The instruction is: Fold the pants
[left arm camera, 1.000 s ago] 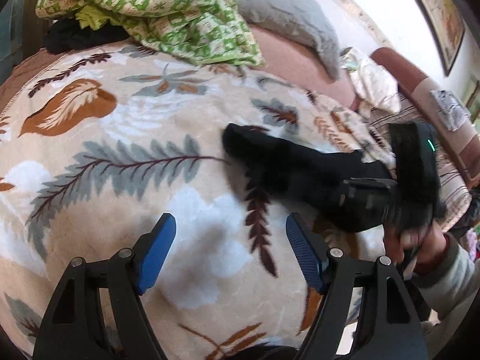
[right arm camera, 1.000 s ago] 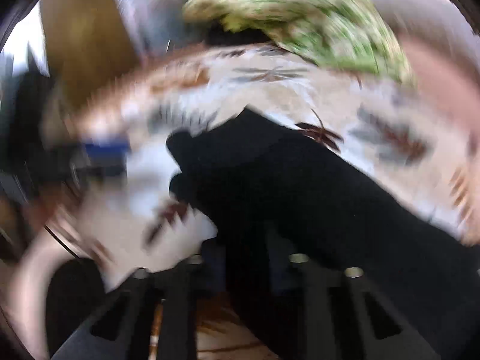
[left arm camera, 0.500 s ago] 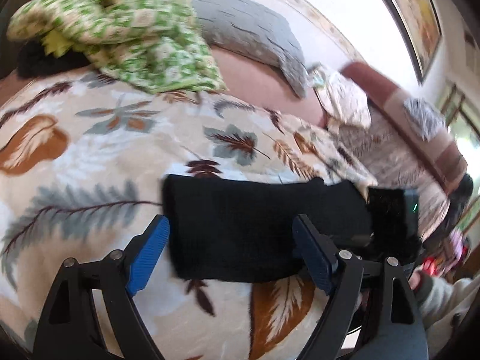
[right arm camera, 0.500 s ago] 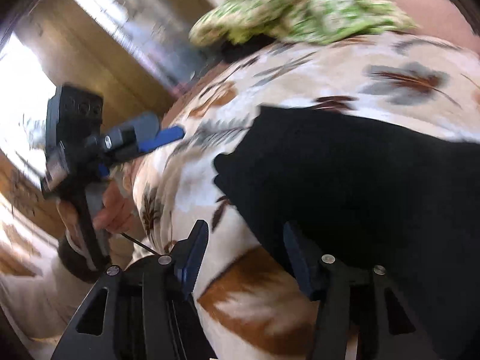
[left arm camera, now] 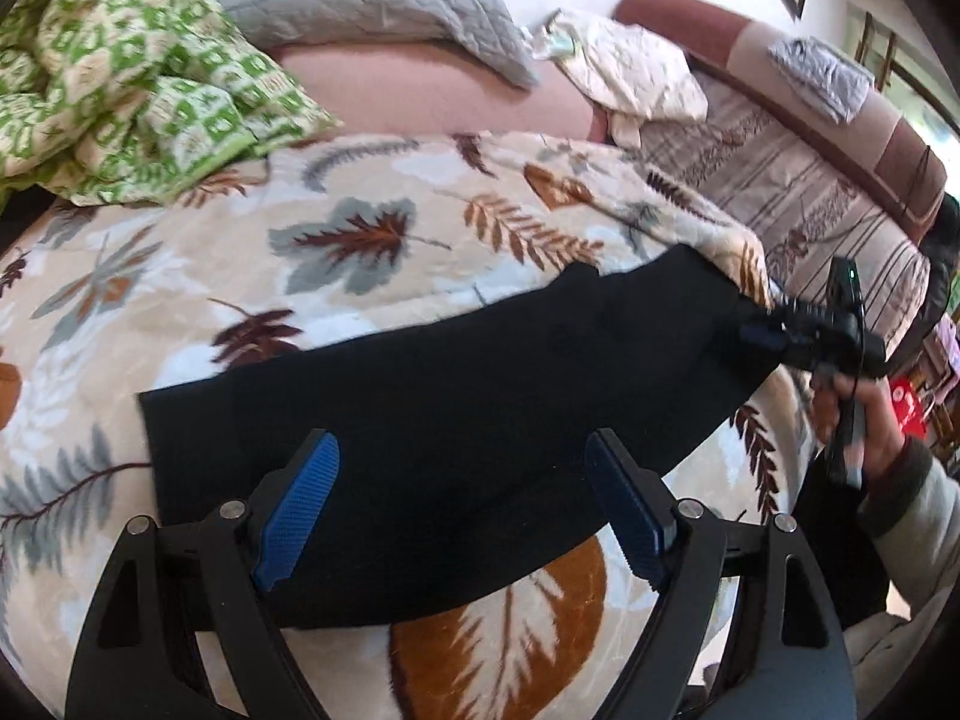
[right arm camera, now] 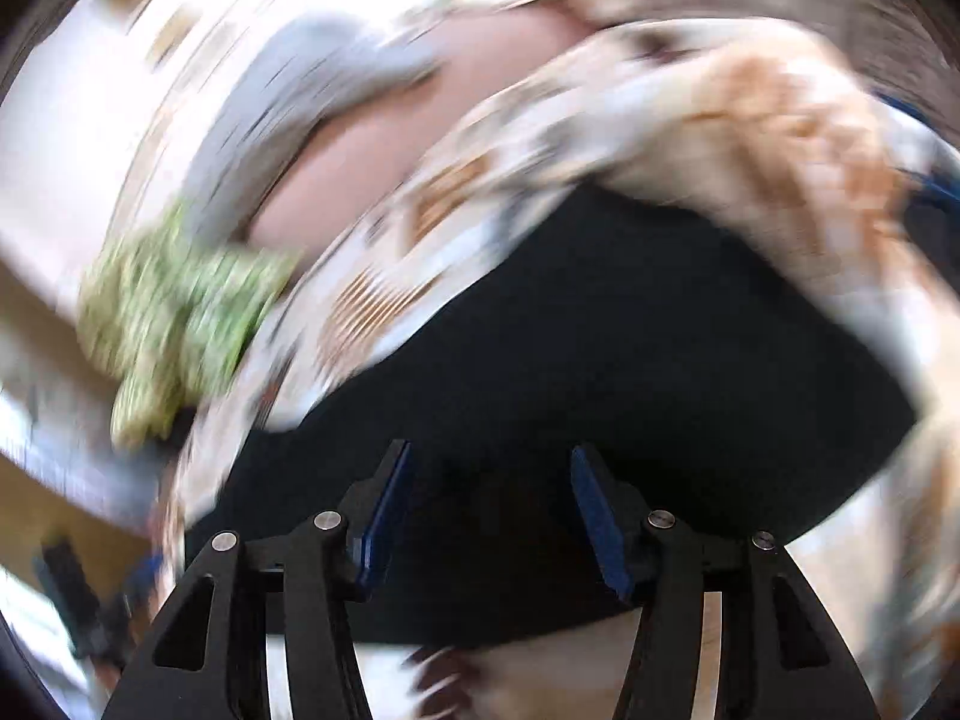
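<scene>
Black pants (left arm camera: 456, 420) lying flat on the leaf blanket (left arm camera: 372, 240). Left hand-held gripper (left arm camera: 462, 510) spread wide over the pants. Right hand-held gripper (right arm camera: 489, 516) apart too, maybe over the pants; blurry.

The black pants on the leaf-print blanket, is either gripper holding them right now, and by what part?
Neither. Both the left gripper and right gripper are open over the black pants, which lie flat on the leaf-print blanket.
</scene>
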The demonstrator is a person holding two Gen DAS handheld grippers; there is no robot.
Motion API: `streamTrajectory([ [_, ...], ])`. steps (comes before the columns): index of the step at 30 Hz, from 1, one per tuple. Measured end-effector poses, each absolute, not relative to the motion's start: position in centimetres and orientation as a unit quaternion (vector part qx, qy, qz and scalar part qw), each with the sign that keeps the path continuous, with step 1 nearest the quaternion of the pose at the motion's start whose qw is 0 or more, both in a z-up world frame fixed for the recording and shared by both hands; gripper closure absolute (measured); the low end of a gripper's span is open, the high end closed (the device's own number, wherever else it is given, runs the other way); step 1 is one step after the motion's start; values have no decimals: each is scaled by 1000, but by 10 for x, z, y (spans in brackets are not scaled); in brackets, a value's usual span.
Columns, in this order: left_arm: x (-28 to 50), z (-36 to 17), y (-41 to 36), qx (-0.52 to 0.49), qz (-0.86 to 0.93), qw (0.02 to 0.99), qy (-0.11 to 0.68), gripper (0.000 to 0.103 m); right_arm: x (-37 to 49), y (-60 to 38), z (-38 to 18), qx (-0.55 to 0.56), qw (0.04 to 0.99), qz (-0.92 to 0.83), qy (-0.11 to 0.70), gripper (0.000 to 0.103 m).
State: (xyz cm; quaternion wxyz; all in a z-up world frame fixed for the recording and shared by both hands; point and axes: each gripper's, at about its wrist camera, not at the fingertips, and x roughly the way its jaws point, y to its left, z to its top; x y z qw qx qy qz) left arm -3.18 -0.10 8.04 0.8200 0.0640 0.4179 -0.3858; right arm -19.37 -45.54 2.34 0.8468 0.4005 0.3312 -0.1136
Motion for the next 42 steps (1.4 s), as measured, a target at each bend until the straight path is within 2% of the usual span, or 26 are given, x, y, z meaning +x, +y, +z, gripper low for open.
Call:
streamTrajectory([
  [7,-30,60,-24,95,-368,807,452,18,-165,-485,10,417,848,-108,309,49],
  [8,-29,59,-25,94,-366,807,455,18,-160,-487,10,415,849,-108,308,54],
  [9,-28,59,-25,89,-362,806,459,18,-153,-487,9,410,851,-109,309,72],
  [11,-25,57,-25,82,-355,806,466,18,-144,-487,6,421,844,-99,317,99],
  [17,-29,60,-22,79,-360,802,469,18,-196,-475,58,400,876,-79,258,99],
  [20,-34,62,-20,78,-368,801,466,18,-223,-470,79,376,885,-81,263,99],
  [24,-39,62,-12,73,-368,797,473,18,-235,-465,62,356,874,-103,316,99],
  [28,-42,65,6,23,-374,786,492,18,-234,-468,25,365,851,-126,357,99],
  [30,-41,63,16,-24,-374,774,510,18,-237,-469,21,376,848,-122,353,94],
  [38,-59,54,18,-157,-353,747,540,18,-239,-471,22,388,846,-106,349,84],
  [42,-63,51,10,-221,-340,738,539,18,-237,-472,21,395,844,-103,347,84],
])
